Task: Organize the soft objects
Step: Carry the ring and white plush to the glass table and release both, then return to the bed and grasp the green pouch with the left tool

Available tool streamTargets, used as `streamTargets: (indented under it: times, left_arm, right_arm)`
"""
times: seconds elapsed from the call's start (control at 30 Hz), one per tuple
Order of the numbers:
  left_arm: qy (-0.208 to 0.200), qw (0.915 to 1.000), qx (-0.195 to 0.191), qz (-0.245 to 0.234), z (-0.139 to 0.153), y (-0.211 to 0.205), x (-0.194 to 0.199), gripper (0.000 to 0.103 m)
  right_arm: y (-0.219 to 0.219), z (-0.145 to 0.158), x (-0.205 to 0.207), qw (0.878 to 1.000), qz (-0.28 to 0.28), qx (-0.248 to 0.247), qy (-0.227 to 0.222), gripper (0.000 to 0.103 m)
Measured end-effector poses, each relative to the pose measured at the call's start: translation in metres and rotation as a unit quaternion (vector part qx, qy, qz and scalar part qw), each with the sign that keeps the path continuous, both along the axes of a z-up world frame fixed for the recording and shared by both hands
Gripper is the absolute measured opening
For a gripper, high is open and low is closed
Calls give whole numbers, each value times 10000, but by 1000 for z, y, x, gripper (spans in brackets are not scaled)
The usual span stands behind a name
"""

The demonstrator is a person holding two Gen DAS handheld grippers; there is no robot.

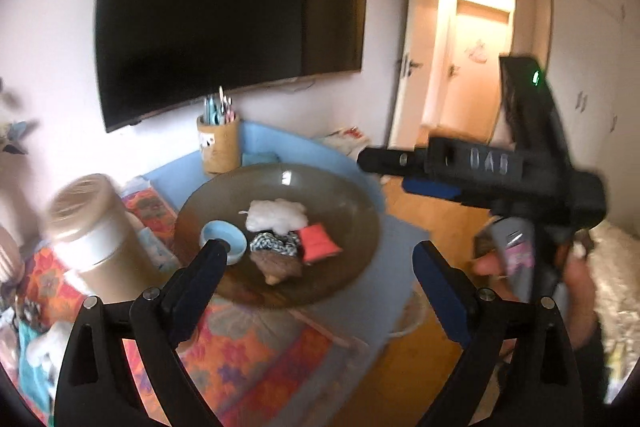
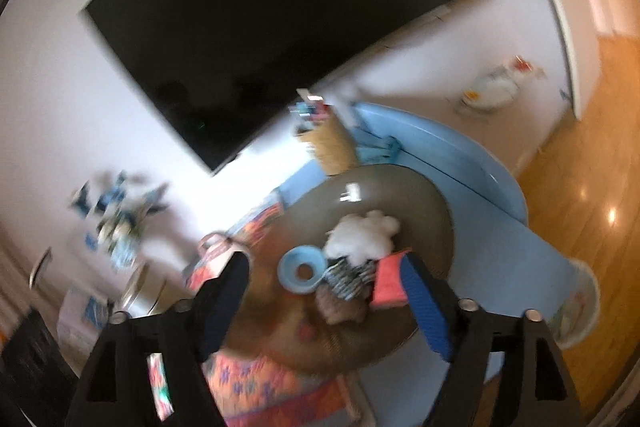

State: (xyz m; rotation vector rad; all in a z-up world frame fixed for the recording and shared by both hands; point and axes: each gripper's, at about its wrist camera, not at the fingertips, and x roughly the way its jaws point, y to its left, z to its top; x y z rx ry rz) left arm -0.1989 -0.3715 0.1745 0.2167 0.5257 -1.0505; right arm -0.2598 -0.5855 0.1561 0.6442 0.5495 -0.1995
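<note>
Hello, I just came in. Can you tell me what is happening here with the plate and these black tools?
A person holds a tool in each hand above a dark glass plate. On it lie white cotton fluff, a coral cloth piece, a black-and-white fabric, a brown furry item and a small blue bowl. Both the left tool and the right tool are open and hold nothing; the frames are motion-blurred.

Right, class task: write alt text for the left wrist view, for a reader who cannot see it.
An open left claw hangs above a brown glass plate holding a cotton ball, a small blue bowl, a red pouch and patterned cloths. The right claw sits alongside, with a television on the wall behind.
</note>
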Motion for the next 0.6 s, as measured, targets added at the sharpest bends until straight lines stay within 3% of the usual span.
streamTargets:
  times: [0.13,0.27,0.33,0.43,0.6]
  left_arm:
    - [-36,9991,-269,325,26,67,-6,94]
    - [-125,9926,-424,1133,46,148,8,94]
    - [-279,9841,-364,1717,51,188,16,101]
    - [-481,9661,-180,2531,50,244,27,102]
    - [-230,9361,222,3503,23,321,54,102]
  right_arm:
    - [48,26,-19,9959,609,-555,-370,90]
    - [104,46,-23,9836,1398,-851,-755,97]
    - [134,50,-17,9762,1743,-1001,-819,98]
    - [184,52,2,9627,2295,-1162,-842,98]
    - [276,26,54,9409,3108,-1271,-442,98]
